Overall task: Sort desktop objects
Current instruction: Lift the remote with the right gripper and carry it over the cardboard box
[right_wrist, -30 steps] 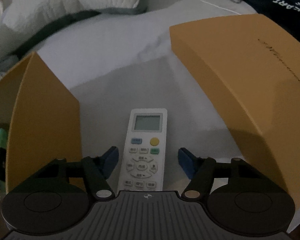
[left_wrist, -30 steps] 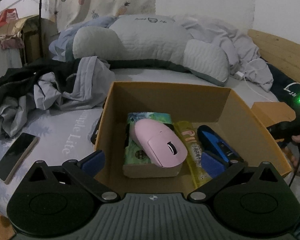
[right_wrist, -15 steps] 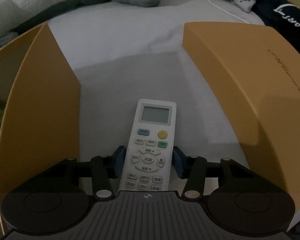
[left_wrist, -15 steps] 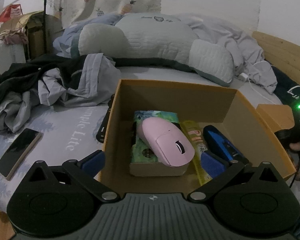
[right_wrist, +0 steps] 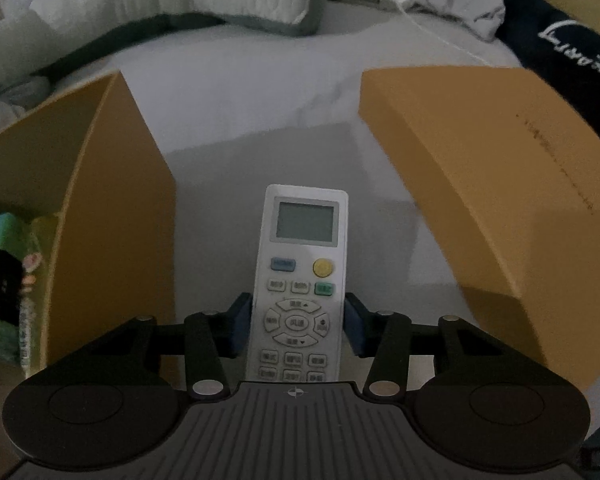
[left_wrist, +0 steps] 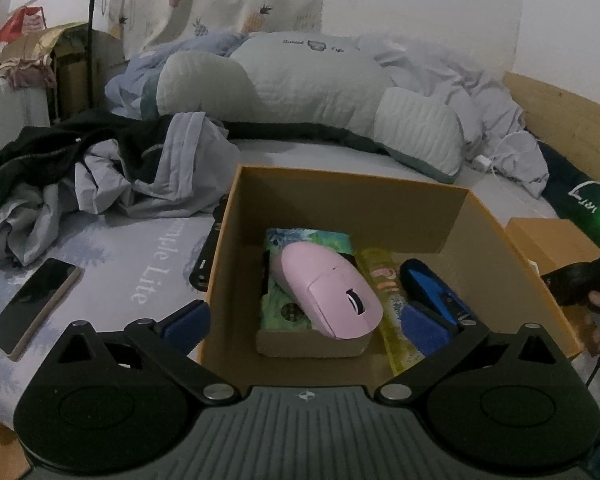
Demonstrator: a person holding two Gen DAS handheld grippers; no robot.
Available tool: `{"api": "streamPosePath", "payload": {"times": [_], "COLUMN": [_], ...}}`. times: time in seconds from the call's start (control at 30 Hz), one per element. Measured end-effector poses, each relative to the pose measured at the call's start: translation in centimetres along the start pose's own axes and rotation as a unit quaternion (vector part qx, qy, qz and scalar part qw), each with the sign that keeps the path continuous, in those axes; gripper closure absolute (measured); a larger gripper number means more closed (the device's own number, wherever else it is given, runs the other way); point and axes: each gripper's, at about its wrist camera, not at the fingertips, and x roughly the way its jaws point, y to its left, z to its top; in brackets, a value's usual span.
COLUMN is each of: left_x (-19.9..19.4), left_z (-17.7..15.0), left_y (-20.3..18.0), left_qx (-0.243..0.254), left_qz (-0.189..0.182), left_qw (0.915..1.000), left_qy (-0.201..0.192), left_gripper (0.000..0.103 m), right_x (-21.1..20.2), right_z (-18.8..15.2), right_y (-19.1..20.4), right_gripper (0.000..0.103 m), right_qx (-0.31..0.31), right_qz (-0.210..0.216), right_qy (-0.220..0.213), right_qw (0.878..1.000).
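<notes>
1 white remote control (right_wrist: 300, 292) lies on the grey bedsheet (right_wrist: 240, 92) in the gap between the open cardboard box (right_wrist: 100, 208) and a closed cardboard box (right_wrist: 480, 184), screen end pointing away from the camera. The right gripper (right_wrist: 299, 326) is clamped on the remote's lower half, blue pads (right_wrist: 354, 324) pressed against both long edges. Whether the remote is lifted off the sheet cannot be told.

The left gripper (left_wrist: 304, 322) hangs over the near wall of the open box with jaws wide apart, holding nothing; 1 blue pad sits outside the box's left wall, the other over the interior.

Box contents, left to right: a green patterned package (left_wrist: 288, 276) with a pink computer mouse (left_wrist: 326, 290) resting on top, a yellow tube (left_wrist: 386, 300), a blue tool (left_wrist: 432, 288).

Outside the box, left side: a dark flat object (left_wrist: 206, 260) touching its wall, a phone (left_wrist: 34, 308) face up well apart, crumpled clothing (left_wrist: 100, 172) beyond. A large pillow (left_wrist: 300, 92) lies behind the box.
</notes>
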Motion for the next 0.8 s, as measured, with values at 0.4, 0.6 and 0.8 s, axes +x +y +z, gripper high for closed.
{"api": "streamPosePath", "payload": {"times": [0.4,0.6,0.8], "left_x": [-0.7,-1.1,-2.0], "left_z": [0.3,0.4,0.9], "left_y": [0.1,-0.1,0.1], "left_qx": [-0.010,-0.007,-0.009], "left_qz": [-0.006,-0.008,-0.006], "left_qw": [0.9998,0.9997,0.9992], "left_qy": [-0.015,-0.023,-0.039], "left_gripper": [0.000,0.000,0.000], "right_x": [-4.5,-8.3,-12.1], "right_z": [1.7,2.9,3.7], "right_y": [0.9,1.9,3.7], "right_gripper": [0.052,0.052,0.052], "right_qx": [-0.011,-0.033,-0.051], "right_qz": [0.006,0.016,0.034], "right_qy": [-0.048,-0.072,-0.101], "right_qw": [0.999,0.997,0.993]}}
